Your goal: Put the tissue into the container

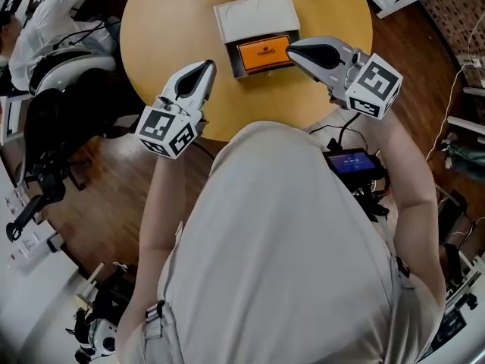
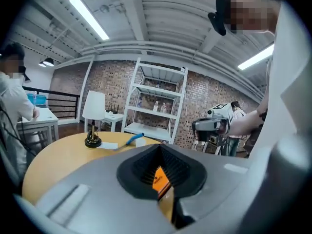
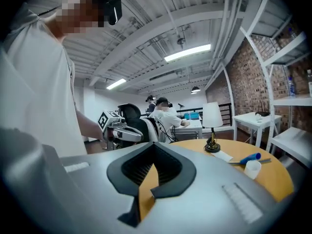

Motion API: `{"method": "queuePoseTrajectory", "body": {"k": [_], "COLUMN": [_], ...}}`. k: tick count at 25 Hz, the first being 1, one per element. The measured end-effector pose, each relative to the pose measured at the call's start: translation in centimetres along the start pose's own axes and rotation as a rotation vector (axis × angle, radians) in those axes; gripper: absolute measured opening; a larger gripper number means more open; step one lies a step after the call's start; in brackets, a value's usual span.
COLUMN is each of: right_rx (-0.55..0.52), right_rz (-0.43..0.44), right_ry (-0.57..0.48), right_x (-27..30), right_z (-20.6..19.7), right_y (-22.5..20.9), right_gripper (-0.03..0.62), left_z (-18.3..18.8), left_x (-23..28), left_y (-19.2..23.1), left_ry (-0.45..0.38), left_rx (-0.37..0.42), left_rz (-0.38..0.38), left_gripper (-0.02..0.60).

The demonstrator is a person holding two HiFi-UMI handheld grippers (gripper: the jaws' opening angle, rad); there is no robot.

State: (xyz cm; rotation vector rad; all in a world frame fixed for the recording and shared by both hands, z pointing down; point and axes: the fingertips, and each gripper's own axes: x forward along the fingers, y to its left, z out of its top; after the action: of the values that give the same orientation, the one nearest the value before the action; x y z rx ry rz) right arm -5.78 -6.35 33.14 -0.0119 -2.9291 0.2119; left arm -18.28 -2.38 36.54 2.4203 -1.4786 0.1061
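Note:
An open box (image 1: 256, 32) with a white lid (image 1: 254, 15) lies on the round wooden table (image 1: 167, 21). An orange tissue pack (image 1: 264, 51) sits in its black tray. My left gripper (image 1: 206, 68) hovers over the table's near edge, left of the box, jaws shut and empty. My right gripper (image 1: 292, 48) hangs just right of the tray's near corner, also shut with nothing in it. In the left gripper view the orange pack (image 2: 158, 178) shows through the slit of the closed left gripper (image 2: 165, 191). The right gripper view shows only bare tabletop past the right gripper (image 3: 145, 182).
A small table lamp (image 2: 92, 117), a blue pen (image 2: 133, 139) and a white cup (image 3: 252, 169) stand on the far part of the table. A white metal shelf (image 2: 156, 106) rises beyond it. A black chair (image 1: 64, 97) and a seated person are at the left.

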Motion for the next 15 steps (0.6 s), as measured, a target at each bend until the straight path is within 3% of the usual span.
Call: {"method": "queuePoseTrajectory", "body": {"k": [6,15], "right_rx": [-0.023,-0.006], "right_rz": [0.039,0.018], "right_ry": [0.024,0.065], "right_x": [1.5,3.4], "right_z": [1.3,-1.9], "right_y": [0.9,-0.7], "right_gripper": [0.0,0.0], "left_z": [0.6,-1.5], "left_x": [-1.5,0.1], "left_y": [0.0,1.9], "left_ry": [-0.046,-0.039], "left_rx": [-0.027,-0.04], "left_rz": [0.009,-0.027], "left_gripper": [0.0,0.0]}}
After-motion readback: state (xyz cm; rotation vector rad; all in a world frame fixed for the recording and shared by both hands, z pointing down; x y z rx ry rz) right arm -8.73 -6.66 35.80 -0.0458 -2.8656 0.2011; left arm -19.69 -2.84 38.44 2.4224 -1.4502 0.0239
